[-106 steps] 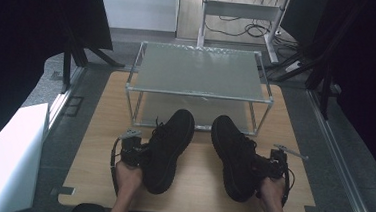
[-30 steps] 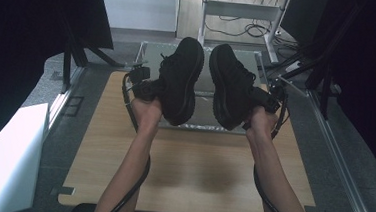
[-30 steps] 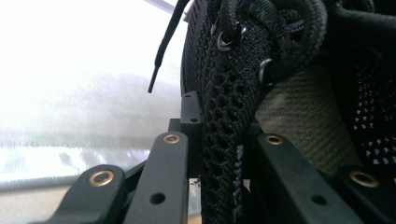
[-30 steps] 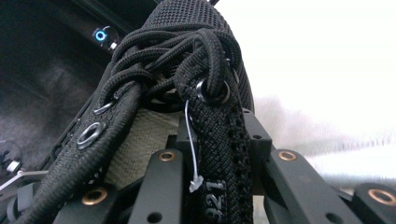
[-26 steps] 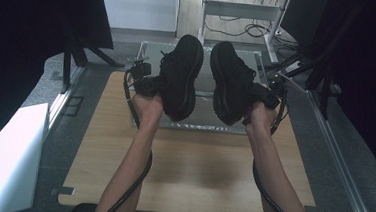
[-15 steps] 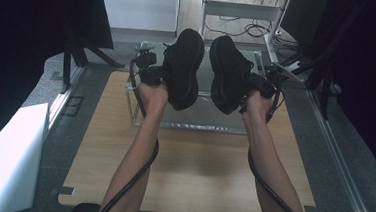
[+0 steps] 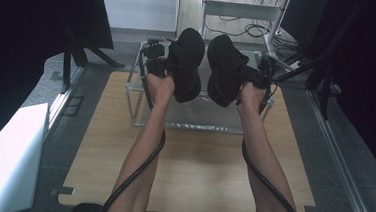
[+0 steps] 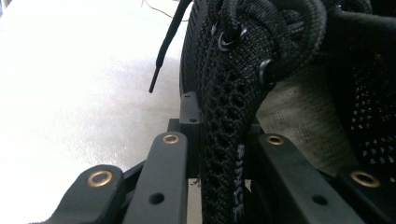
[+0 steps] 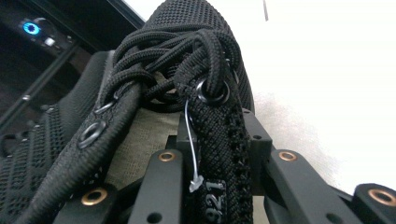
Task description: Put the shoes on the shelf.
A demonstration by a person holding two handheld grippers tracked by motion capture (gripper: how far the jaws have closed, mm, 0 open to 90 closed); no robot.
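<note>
Above the glass-topped rack (image 7: 142, 90) at the far desk (image 7: 98, 145), the left claw (image 7: 165, 64) and right claw (image 7: 252, 76) are each clenching a soft, light black sneaker's (image 7: 188, 63) (image 7: 224, 68) mesh collar.

In our high view, the two black mesh lace-up shoes (image 7: 189, 66) (image 7: 226, 71) cover most of the clear glass-topped metal-framed rack (image 7: 139, 100), and we cannot tell whether their soles touch it. The left gripper (image 7: 171, 65) and right gripper (image 7: 245, 76) are largely hidden behind shoes and hands. In our gripper views, the frame edges cut off each shoe's toe and sole, the jaw tips vanish behind the mesh collar, and the bright background is washed out beyond reading.
</note>
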